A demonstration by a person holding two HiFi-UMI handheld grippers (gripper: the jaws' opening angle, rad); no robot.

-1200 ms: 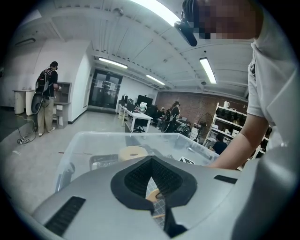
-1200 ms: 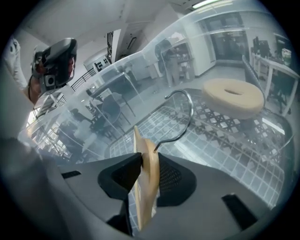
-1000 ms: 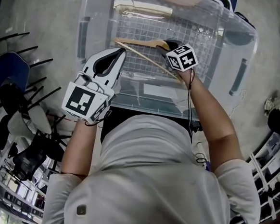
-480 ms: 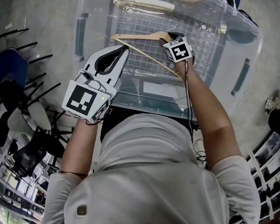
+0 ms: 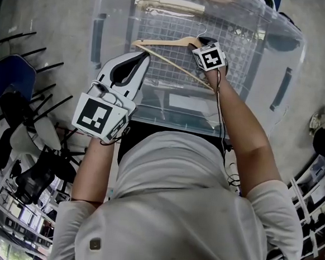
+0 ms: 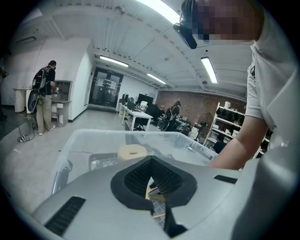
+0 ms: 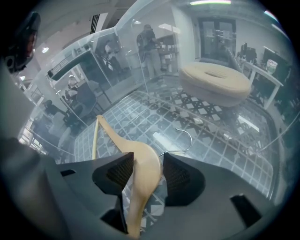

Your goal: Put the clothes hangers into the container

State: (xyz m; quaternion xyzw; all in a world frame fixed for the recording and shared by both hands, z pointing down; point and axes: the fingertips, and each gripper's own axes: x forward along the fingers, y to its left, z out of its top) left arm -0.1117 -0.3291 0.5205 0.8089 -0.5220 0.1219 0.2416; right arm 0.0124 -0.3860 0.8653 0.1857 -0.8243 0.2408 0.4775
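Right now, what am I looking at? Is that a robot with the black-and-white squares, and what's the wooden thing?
No robot here: a person holds a grabbing tool, called a gripper, in each hand. The cubes with squares are part of the grippers. The top-down picture comes from a camera on the person's head; the other two come from cameras riding on each gripper. Below is a clear plastic container with a grid in its bottom. The right gripper reaches into it, and a wooden clothes hanger lies between its jaws, which have just been opening, so it looks let go. The left gripper waits near the container's edge, jaws together, holding nothing.
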